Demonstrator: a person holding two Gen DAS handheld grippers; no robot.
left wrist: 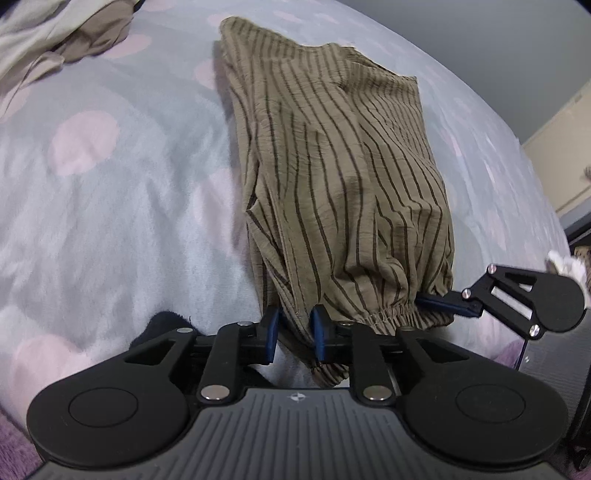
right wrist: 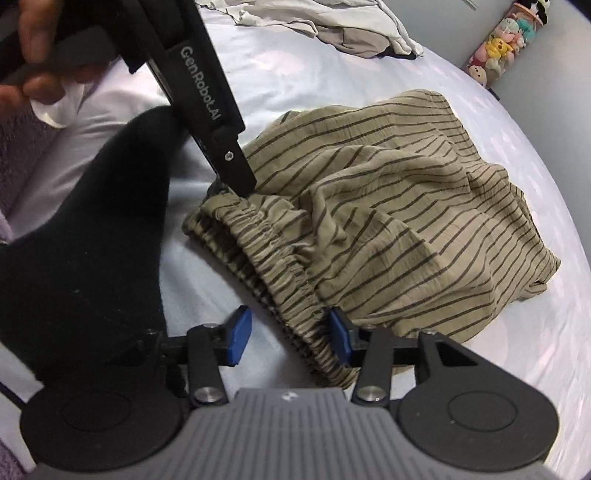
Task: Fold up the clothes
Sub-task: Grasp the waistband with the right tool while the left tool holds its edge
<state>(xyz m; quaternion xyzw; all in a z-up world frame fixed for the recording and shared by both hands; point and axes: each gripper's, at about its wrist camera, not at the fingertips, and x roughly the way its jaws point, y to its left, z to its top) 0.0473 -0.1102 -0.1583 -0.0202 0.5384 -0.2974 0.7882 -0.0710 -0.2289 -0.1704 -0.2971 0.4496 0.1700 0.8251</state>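
Note:
An olive garment with dark stripes (left wrist: 332, 166) lies folded over on the bed, its elastic waistband (right wrist: 273, 251) towards me. In the left wrist view my left gripper (left wrist: 294, 332) stands a little open. A corner of the striped cloth hangs loosely between its blue pads (left wrist: 272, 334). My right gripper (right wrist: 290, 332) is open wider. The waistband's near end lies between its pads, against the right pad (right wrist: 340, 334) and clear of the left one. In the right wrist view the left gripper (right wrist: 231, 188) points down at the waistband's far end.
The bed sheet (left wrist: 110, 221) is pale with pink dots. A pile of light and beige clothes (right wrist: 351, 33) lies at the far side. A black sleeve (right wrist: 92, 240) and a hand (right wrist: 33, 44) fill the left. Plush toys (right wrist: 506, 44) stand beyond the bed's edge.

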